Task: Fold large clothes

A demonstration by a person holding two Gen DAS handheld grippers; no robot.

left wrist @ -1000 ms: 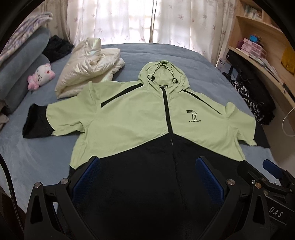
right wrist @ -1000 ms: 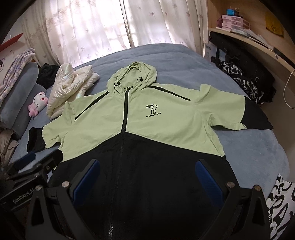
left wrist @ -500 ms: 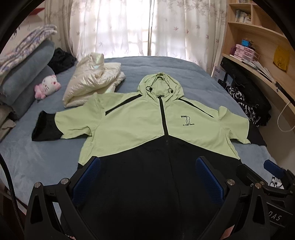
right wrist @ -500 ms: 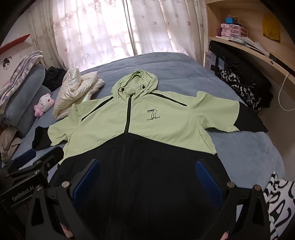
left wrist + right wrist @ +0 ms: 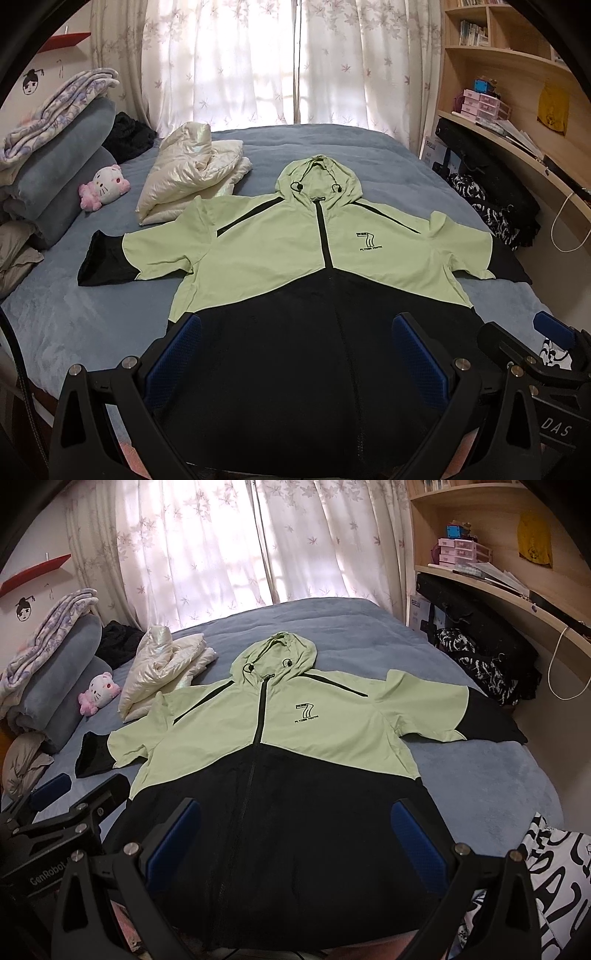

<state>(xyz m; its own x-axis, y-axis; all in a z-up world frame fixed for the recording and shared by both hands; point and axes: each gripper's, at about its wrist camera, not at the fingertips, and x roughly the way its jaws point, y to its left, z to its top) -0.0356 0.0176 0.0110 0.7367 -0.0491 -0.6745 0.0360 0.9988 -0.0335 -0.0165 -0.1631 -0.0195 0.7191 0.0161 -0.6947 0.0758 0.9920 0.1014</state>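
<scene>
A hooded jacket [image 5: 280, 251], light green above and black below, lies flat and face up on the blue bed [image 5: 92, 317], zipped, sleeves spread to both sides, hood toward the window. It shows the same way in the right wrist view [image 5: 295, 734]. My left gripper [image 5: 295, 328] is open and empty, held above the black hem. My right gripper [image 5: 295, 808] is open and empty too, above the hem beside the left one. Each gripper shows at the edge of the other's view.
A folded cream puffer jacket [image 5: 188, 173] lies left of the hood. A pink and white plush toy [image 5: 105, 186] and stacked blankets [image 5: 55, 158] sit at the far left. A wooden shelf and desk [image 5: 509, 122] with dark bags [image 5: 495, 206] run along the right. A black-and-white cloth [image 5: 554, 878] lies at the near right.
Both grippers have pulled back and risen from the jacket, so more of the room and bed shows. The jacket has not moved. Both stay open.
</scene>
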